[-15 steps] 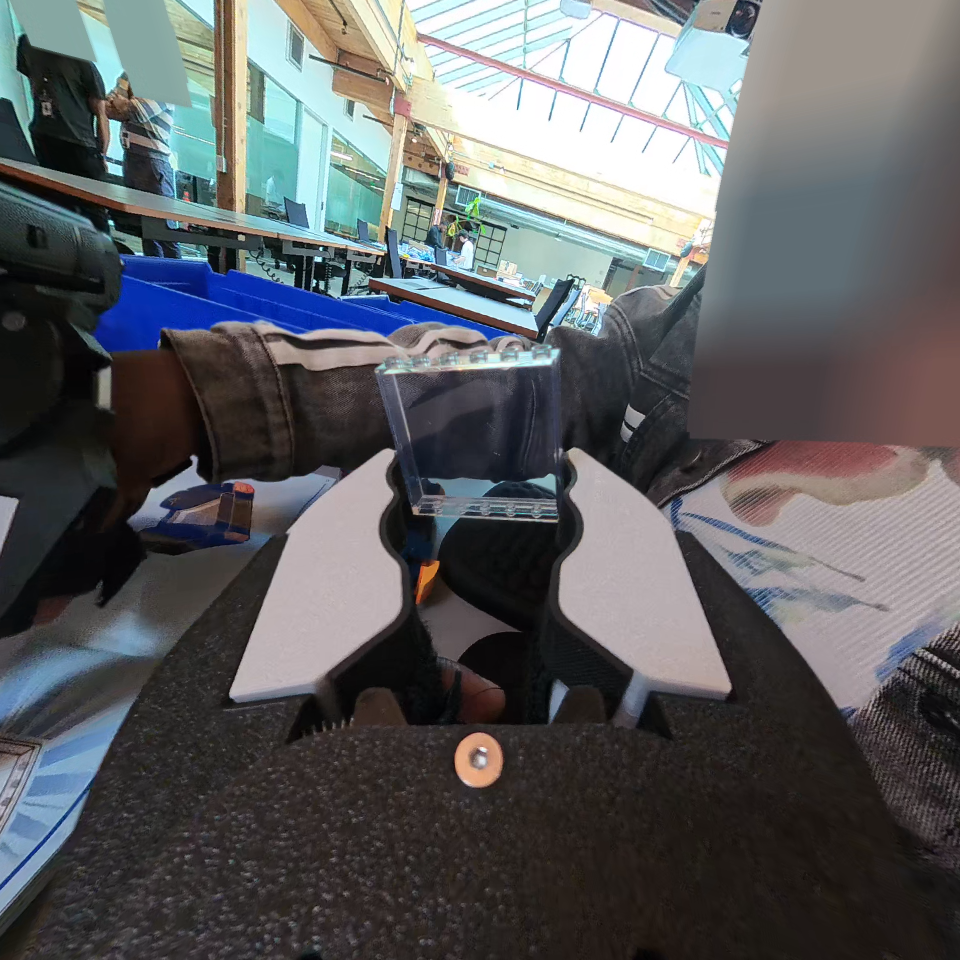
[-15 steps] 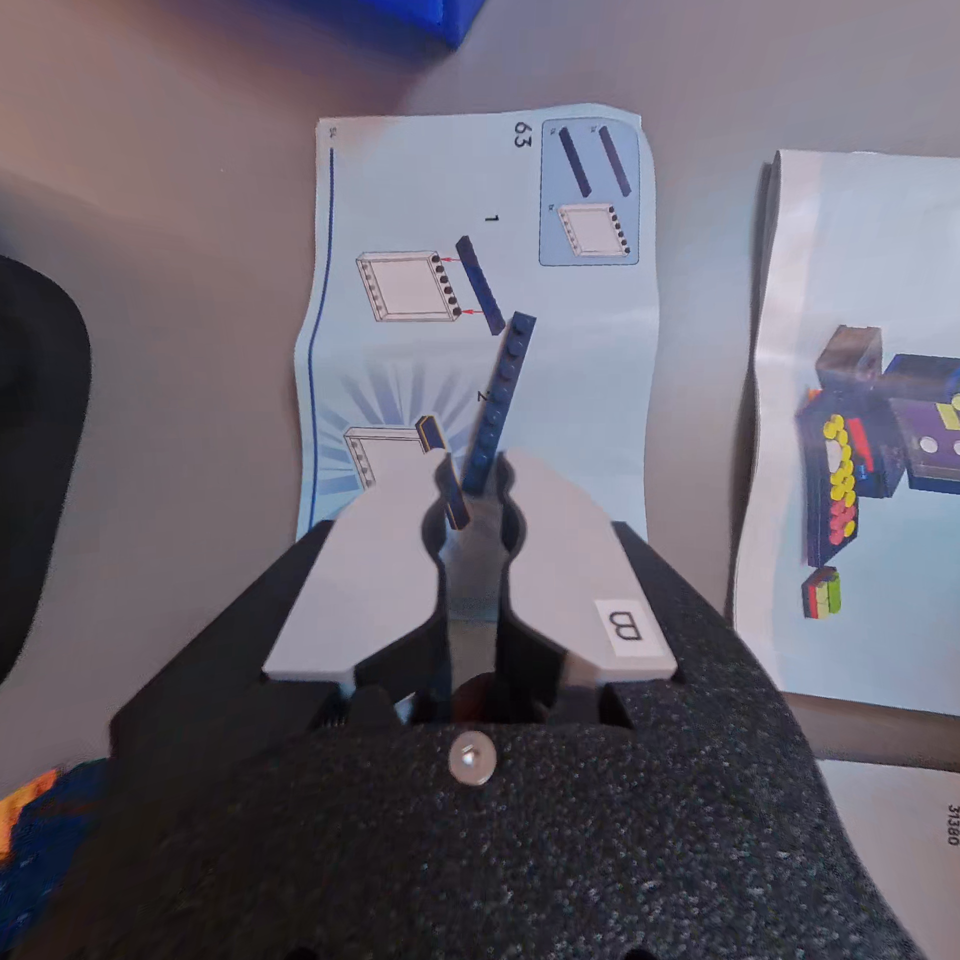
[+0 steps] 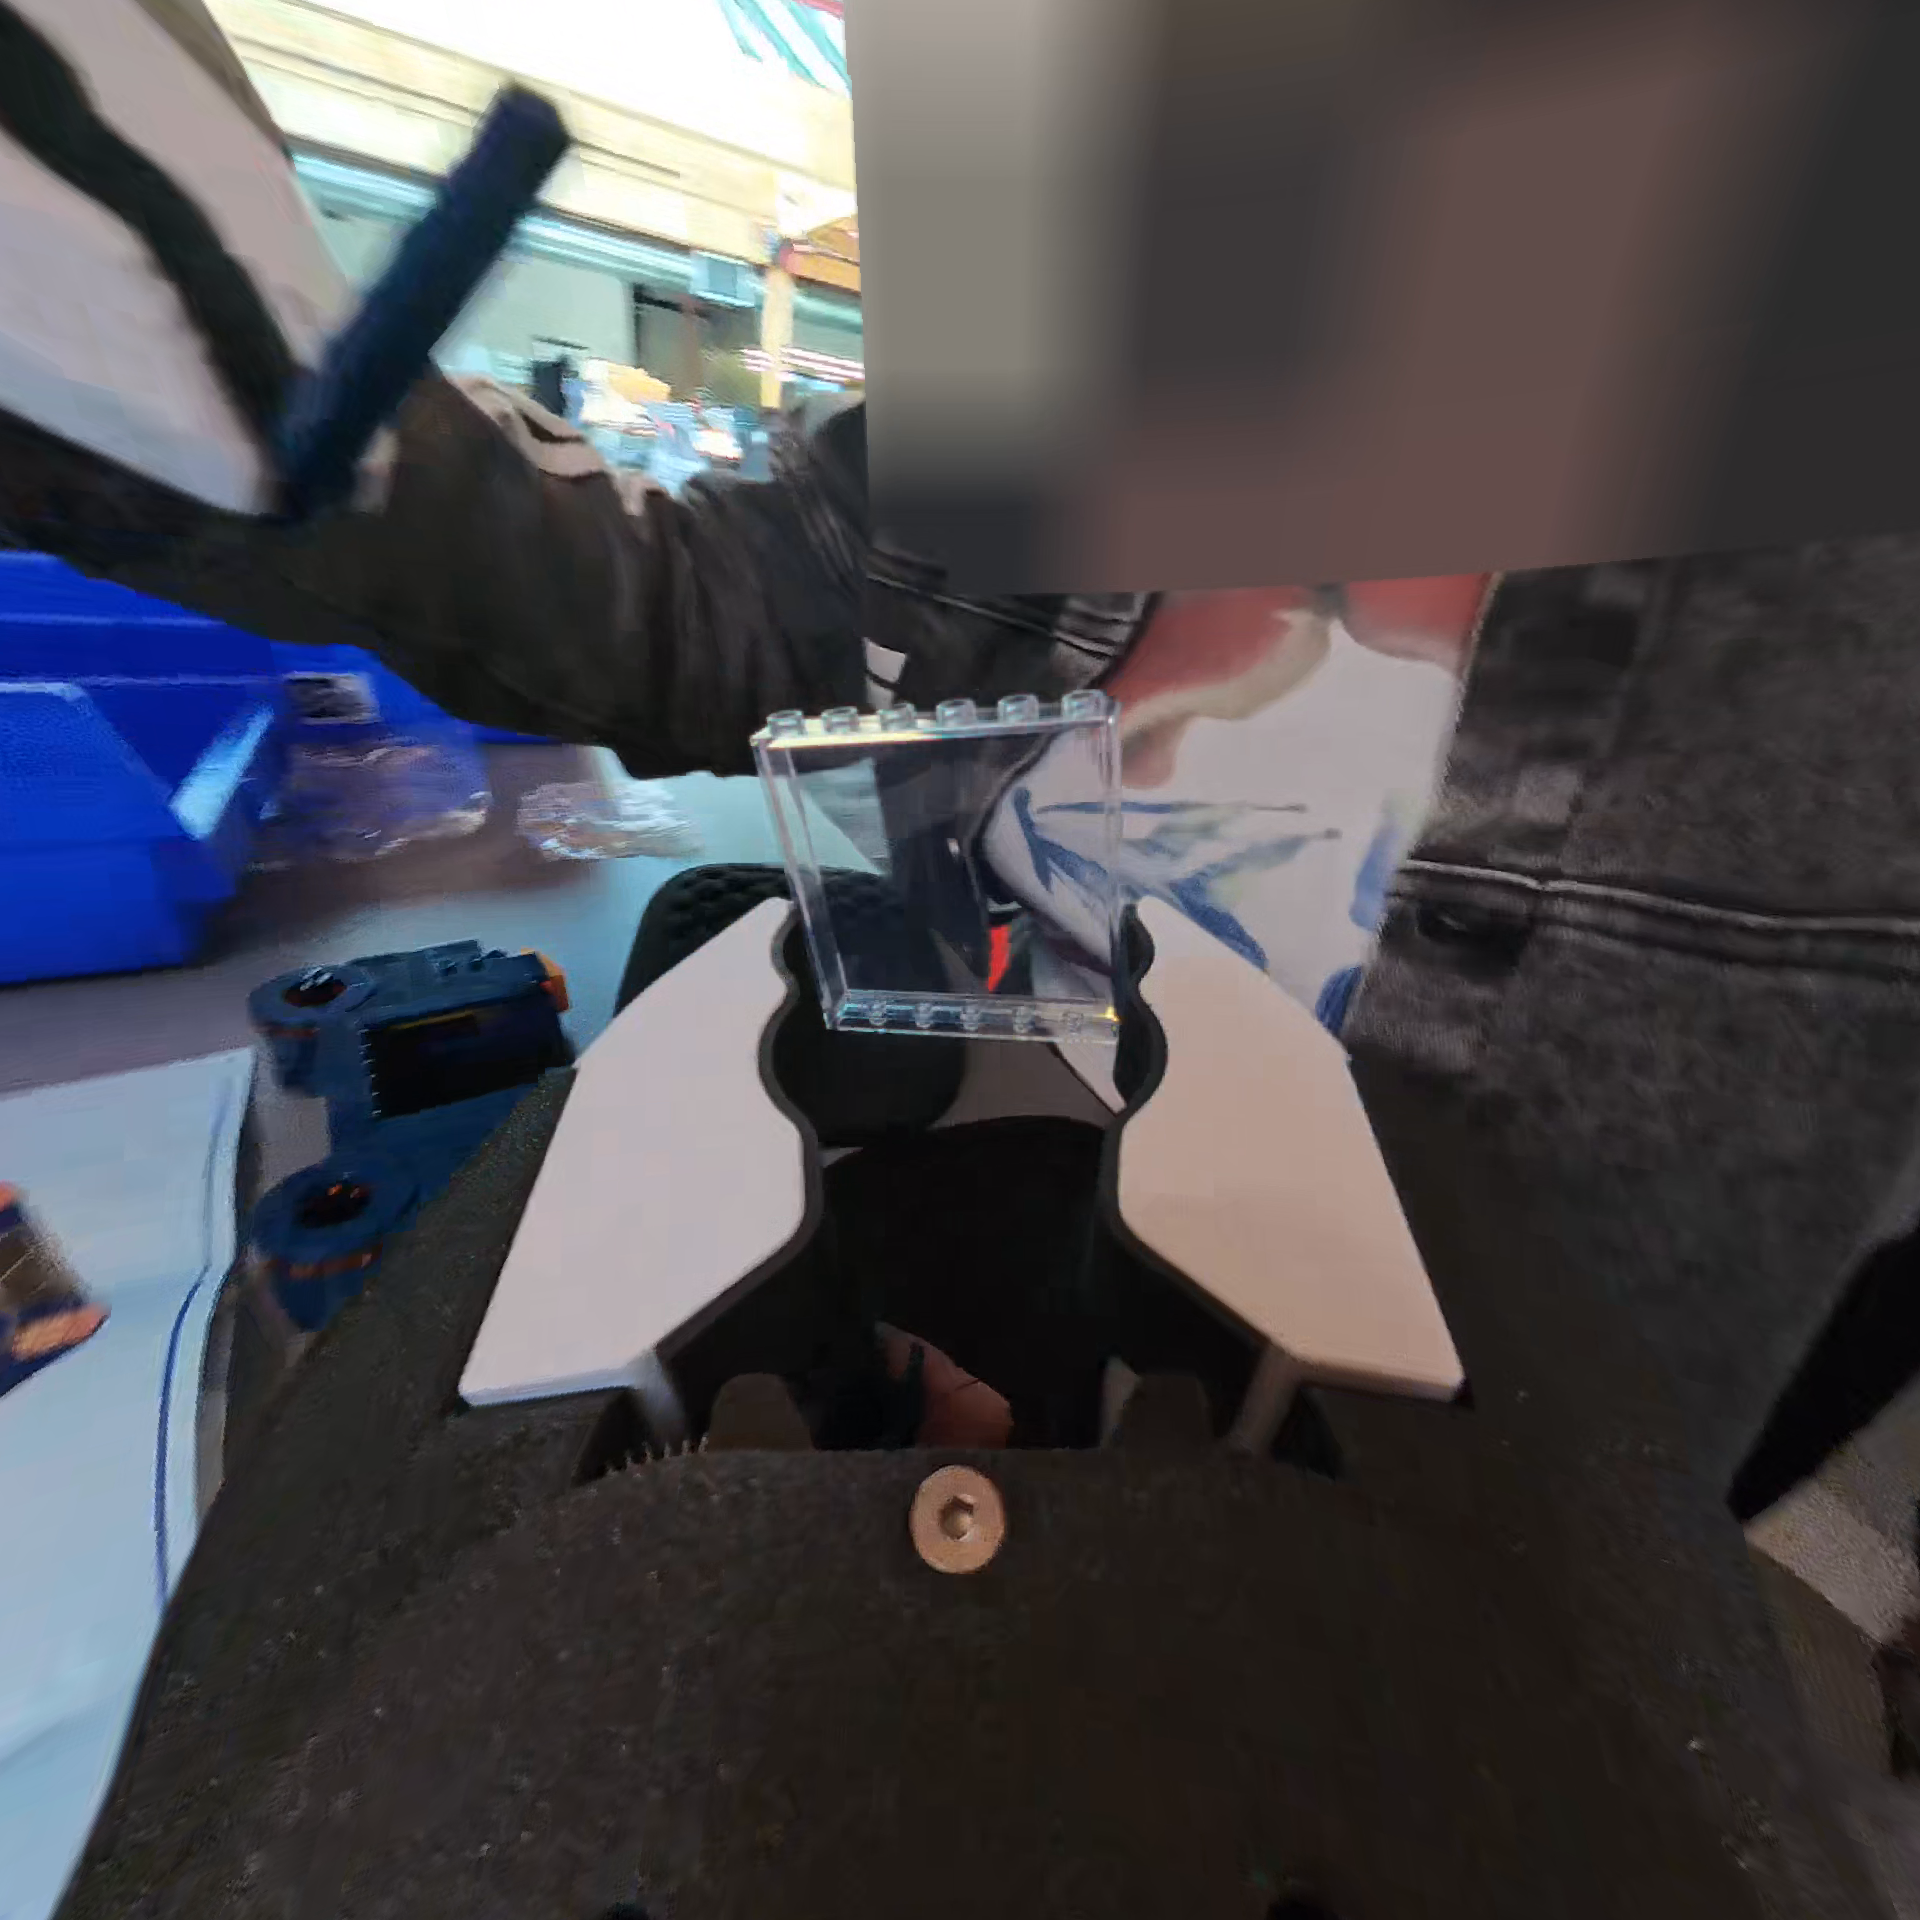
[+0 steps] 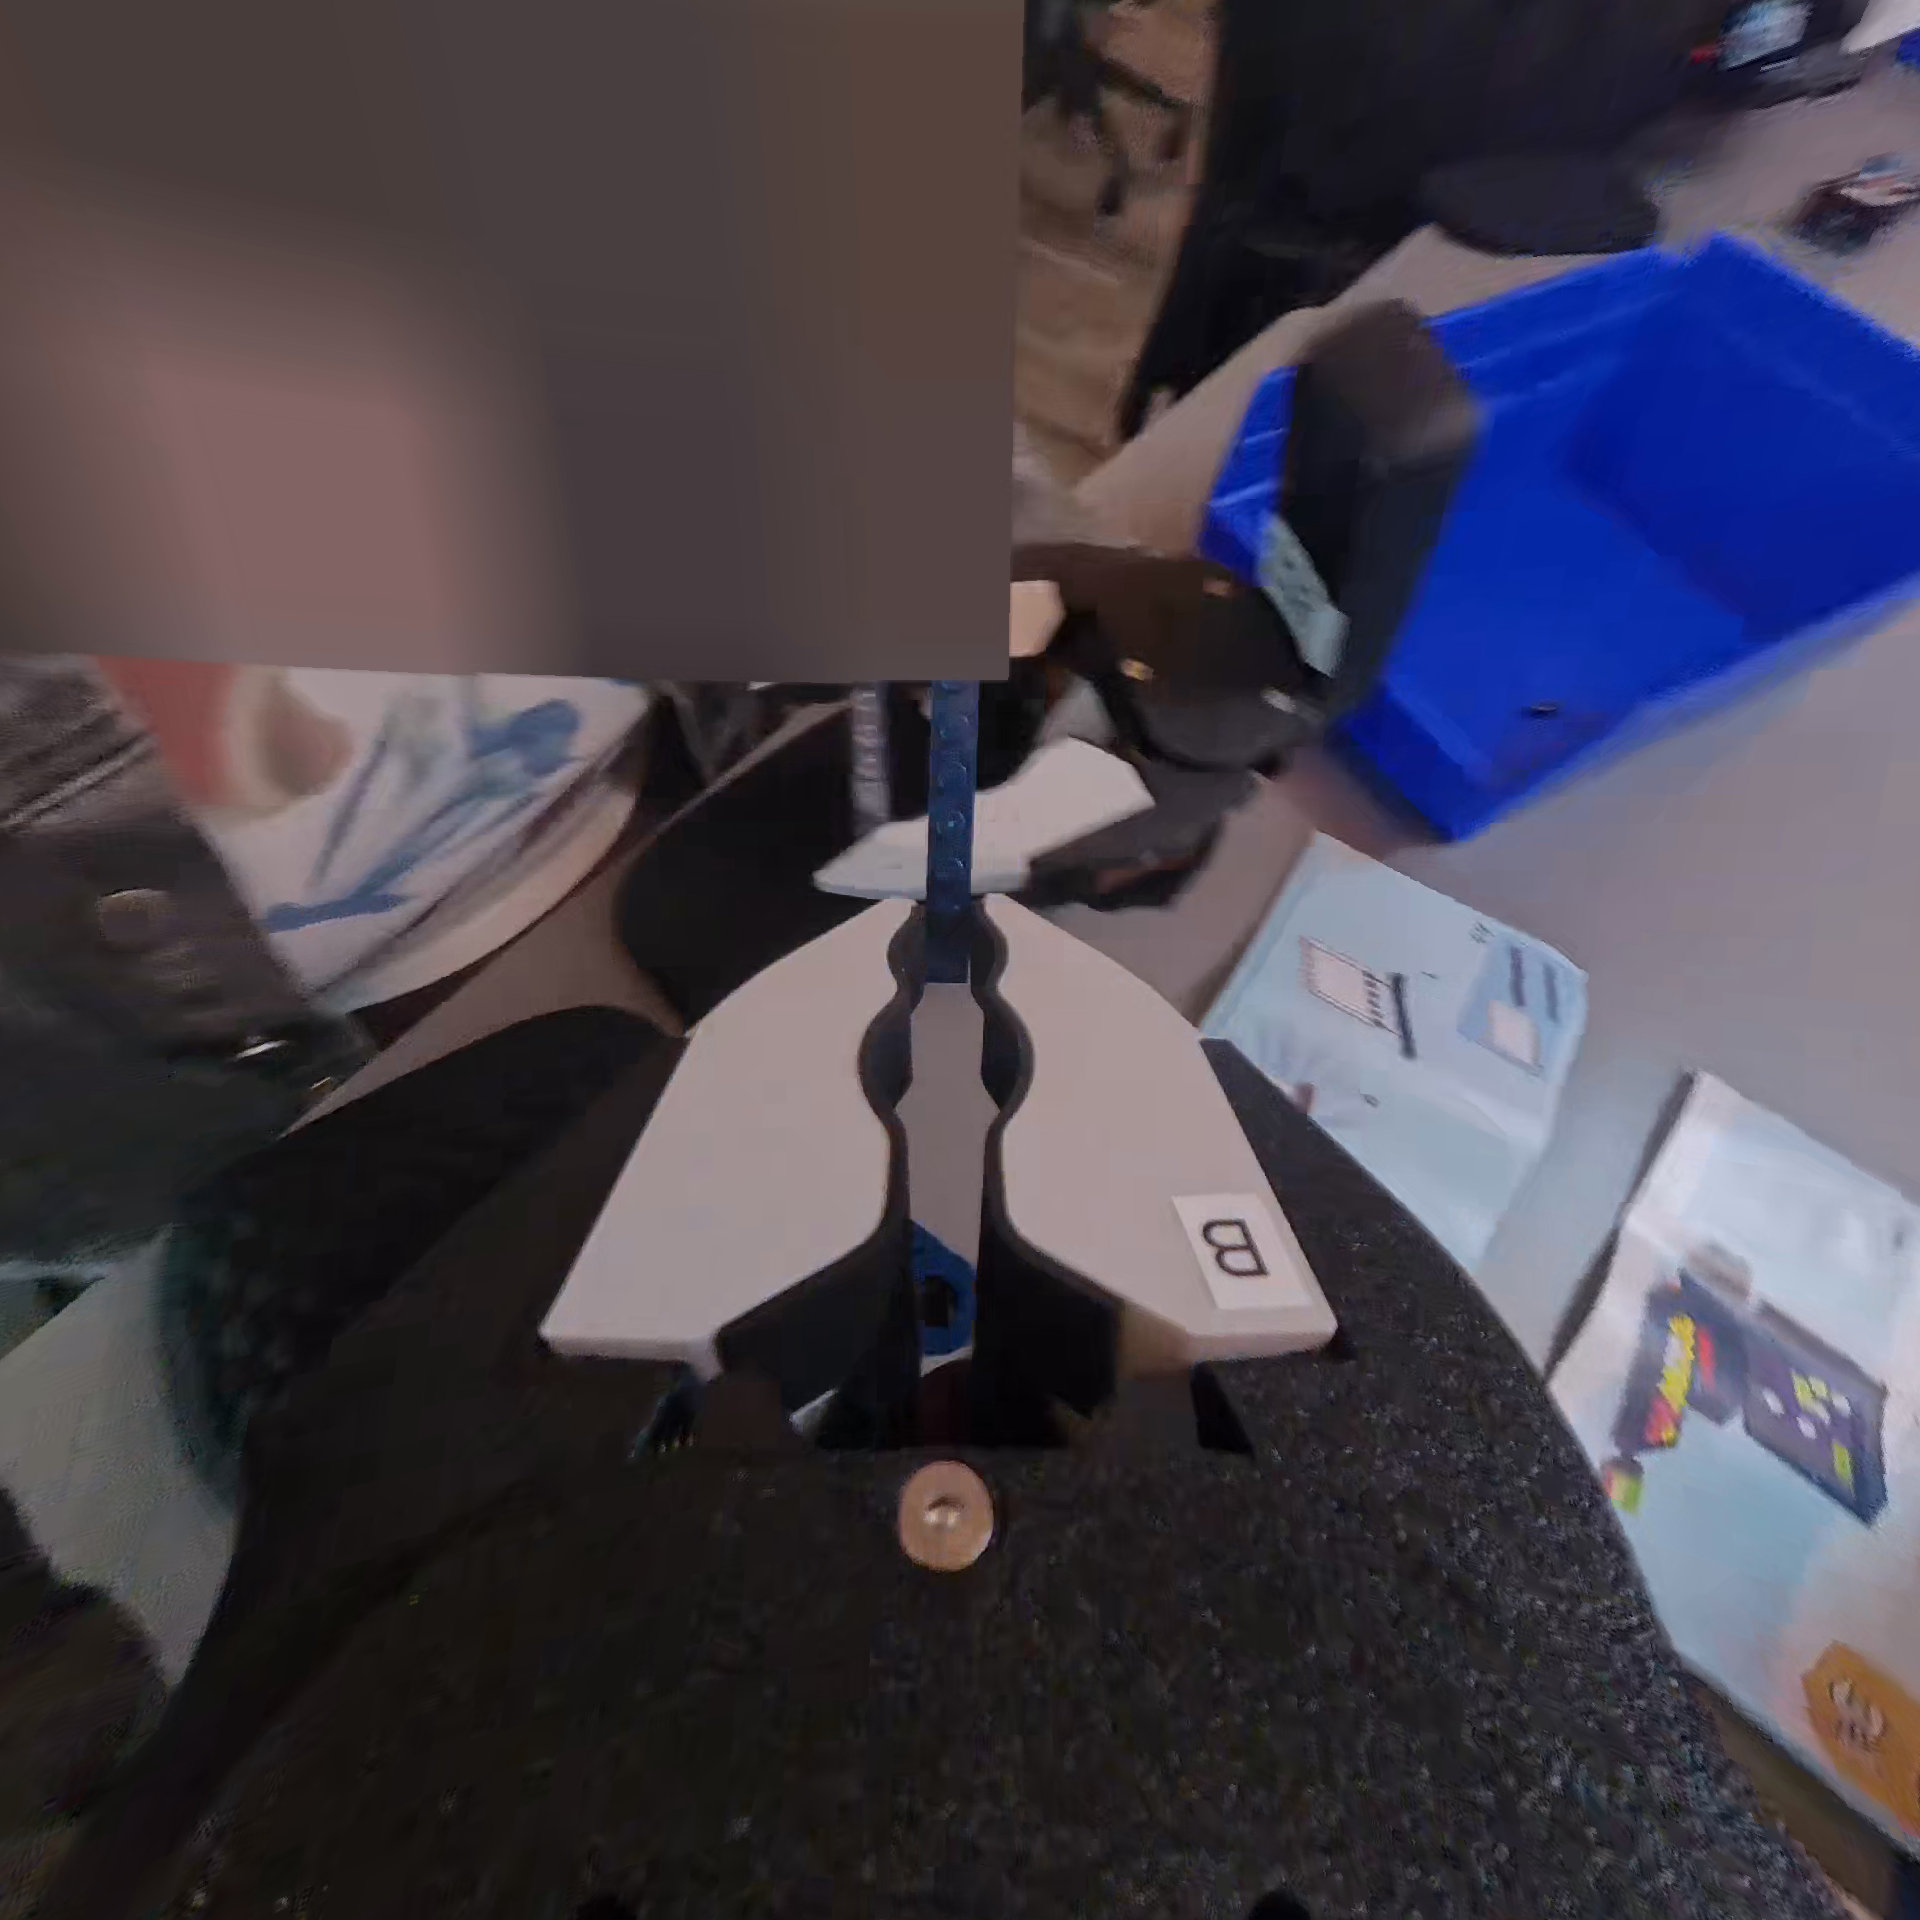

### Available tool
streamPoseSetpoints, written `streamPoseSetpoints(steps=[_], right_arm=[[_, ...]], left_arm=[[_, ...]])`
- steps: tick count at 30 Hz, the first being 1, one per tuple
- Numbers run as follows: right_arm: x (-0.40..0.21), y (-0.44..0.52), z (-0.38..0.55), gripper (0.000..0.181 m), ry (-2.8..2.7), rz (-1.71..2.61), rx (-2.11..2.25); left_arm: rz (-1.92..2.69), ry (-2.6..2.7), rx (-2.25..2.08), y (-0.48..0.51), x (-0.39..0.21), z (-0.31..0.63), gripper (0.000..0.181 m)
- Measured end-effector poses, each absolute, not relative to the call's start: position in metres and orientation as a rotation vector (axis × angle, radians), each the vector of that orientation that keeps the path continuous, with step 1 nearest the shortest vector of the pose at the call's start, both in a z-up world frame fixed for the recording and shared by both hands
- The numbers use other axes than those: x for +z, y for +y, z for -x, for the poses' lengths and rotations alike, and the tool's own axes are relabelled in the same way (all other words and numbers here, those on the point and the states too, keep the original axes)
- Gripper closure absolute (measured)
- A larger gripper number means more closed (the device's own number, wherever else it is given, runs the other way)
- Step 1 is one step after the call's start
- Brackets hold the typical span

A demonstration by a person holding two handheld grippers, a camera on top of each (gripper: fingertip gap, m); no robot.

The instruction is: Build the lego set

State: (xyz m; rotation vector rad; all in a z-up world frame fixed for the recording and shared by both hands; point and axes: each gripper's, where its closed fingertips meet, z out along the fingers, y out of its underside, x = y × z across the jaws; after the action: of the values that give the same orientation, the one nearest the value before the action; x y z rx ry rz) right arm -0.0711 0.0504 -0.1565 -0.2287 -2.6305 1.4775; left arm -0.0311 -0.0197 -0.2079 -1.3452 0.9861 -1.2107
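The left gripper [image 3: 961, 971] has its jaws spread about a panel's width and clamped on the lower side edges of a clear lego panel [image 3: 940, 868]. The panel stands upright between the tips, its row of studs on top and most of it rising above the jaws.

The right gripper [image 4: 948, 940] has its jaws nearly closed, pinching the near end of a dark blue lego strip [image 4: 951, 821]. The strip runs straight out past the tips, away from the camera. In the left wrist view the same strip [image 3: 416, 281] slants across the far left, blurred.

A white sticker [image 4: 1236, 1252] with one printed letter sits on the right-hand finger of the right gripper.

On the worktop [image 4: 1725, 831] to the right lie two instruction sheets [image 4: 1392, 1049] and a blue bin [image 4: 1621, 540] beyond them. A partly built dark blue model [image 3: 405, 1039] sits left of the left gripper.
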Motion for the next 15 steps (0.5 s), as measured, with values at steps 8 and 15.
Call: streamPoseSetpoints(steps=[8,15], right_arm=[[-0.175,0.029,0.051,0.174,-2.950,0.268,1.039],[-0.176,0.028,0.051,0.174,-2.992,0.360,0.981]], left_arm=[[1.223,1.066,-1.385,-0.001,-0.202,0.014,0.125],[1.218,1.010,-1.368,0.005,-0.204,0.020,0.124]])
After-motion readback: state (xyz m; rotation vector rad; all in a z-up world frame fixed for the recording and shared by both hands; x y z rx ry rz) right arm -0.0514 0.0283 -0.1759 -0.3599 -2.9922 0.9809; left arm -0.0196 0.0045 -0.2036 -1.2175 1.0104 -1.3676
